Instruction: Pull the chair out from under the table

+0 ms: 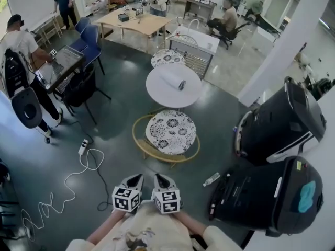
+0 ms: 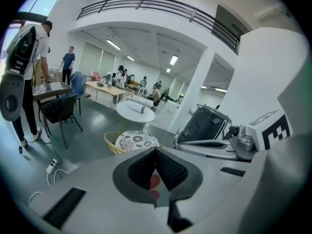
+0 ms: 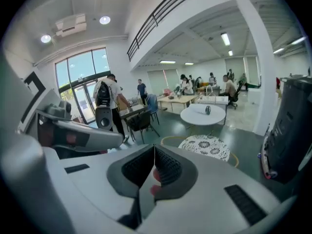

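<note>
1. Two large black hard-shell cases [image 1: 285, 127] stand at my right, clear of the path ahead.
2. The round white table [image 1: 173, 86] stands straight ahead and beyond the chair.
3. The low round chair with a rattan hoop frame and black-and-white floral cushion [image 1: 170, 132] stands on my side of the table, its far edge just at the table's rim. It lies dead ahead of me, well apart from both grippers. The hoop looks slightly wider side to side, so I judge the near rim is what to take and draw toward me.
4. My left gripper [image 1: 135, 180] has its jaws pressed together on nothing.
5. My right gripper [image 1: 161, 181] is likewise closed and empty. It sits a little nearer the chair's centre line.
</note>
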### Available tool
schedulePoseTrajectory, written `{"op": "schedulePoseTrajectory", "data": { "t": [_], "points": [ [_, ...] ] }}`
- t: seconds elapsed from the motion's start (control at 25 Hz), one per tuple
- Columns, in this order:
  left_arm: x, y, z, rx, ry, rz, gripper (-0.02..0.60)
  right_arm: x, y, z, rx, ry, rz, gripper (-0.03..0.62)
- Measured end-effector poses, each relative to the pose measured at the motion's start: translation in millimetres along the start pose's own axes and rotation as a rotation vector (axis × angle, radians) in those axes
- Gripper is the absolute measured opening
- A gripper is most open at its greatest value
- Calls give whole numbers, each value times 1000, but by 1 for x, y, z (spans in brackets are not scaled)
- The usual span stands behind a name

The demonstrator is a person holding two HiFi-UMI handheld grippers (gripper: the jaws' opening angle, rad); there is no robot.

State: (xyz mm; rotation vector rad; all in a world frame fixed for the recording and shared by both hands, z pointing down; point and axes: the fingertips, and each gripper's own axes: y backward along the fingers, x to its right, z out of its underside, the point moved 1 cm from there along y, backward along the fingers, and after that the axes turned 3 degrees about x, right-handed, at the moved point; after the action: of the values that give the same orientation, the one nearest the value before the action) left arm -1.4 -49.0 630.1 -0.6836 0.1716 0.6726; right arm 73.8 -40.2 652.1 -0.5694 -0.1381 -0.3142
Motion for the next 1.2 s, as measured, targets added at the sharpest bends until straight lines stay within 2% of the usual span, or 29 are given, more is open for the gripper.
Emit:
{"op": "schedulePoseTrajectory", "data": {
  "t": [0.08, 0.16, 0.32, 0.4, 0.52, 0.64, 0.84, 1.08, 1.2],
  "points": [
    [-1, -9, -6, -11, -8, -8, 2, 0, -15, 11, -85, -9, -44, 11],
    [1, -17, -12, 1, -33, -6, 2, 1, -21, 14, -127, 9, -84, 11],
    [3, -40, -15, 17, -113, -8, 2, 6, -35, 1, -127, 98, -124, 12],
    [3, -54, -15, 21, -107, 9, 2, 14, -45, -1, -133, 133, -121, 21],
    [9, -64, -16, 20, -100, 19, 2, 24, -57, 5, -157, 157, -124, 90],
    [13, -77, -10, -15, -122, 28, 2, 37, -70, 9, -186, 164, -134, 106],
    [-7, -98, 9, -58, -71, -30, 2, 54, -100, 22, -242, 276, -153, 110],
    [-11, -105, 18, -75, -49, -44, 2, 72, -144, 55, -352, 461, -194, 109],
    [-14, -102, 21, -84, -18, -36, 2, 78, -162, 72, -435, 499, -215, 110]
  ]
}}
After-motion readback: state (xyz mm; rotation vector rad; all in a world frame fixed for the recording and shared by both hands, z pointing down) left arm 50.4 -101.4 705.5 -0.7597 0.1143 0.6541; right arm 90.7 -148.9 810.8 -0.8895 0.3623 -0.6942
